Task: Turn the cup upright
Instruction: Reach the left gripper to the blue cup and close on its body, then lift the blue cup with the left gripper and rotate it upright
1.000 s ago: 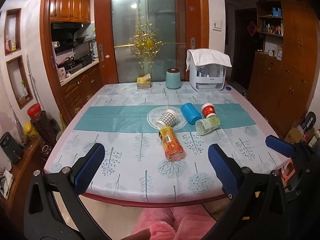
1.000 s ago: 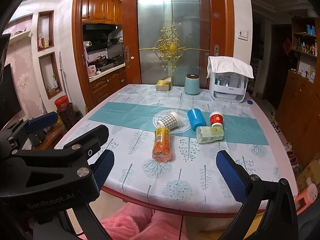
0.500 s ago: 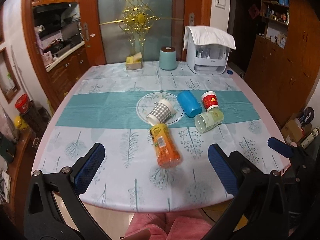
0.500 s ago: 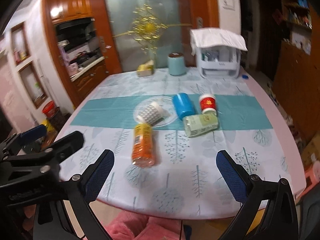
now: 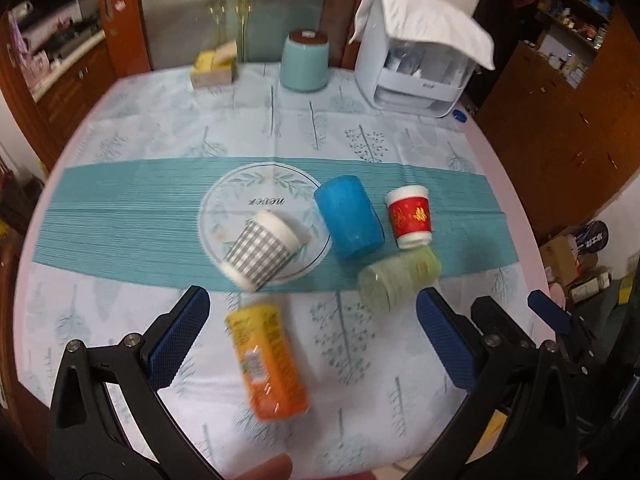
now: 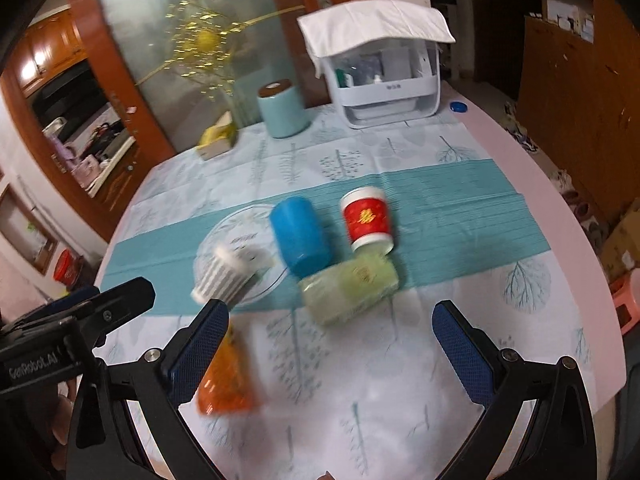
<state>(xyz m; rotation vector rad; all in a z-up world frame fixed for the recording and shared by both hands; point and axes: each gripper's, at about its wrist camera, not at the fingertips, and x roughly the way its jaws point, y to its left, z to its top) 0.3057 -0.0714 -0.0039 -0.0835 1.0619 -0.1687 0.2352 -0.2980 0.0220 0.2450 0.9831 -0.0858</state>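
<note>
Left wrist view: left claw (image 5: 312,340) wide open, holds nothing. Right claw (image 6: 332,344) same. Grey checked paper cup (image 5: 262,254) lies on side on bench (image 5: 120,128), on round print. Step: reaching. Next, I think: pinch cup, tip up.
</note>
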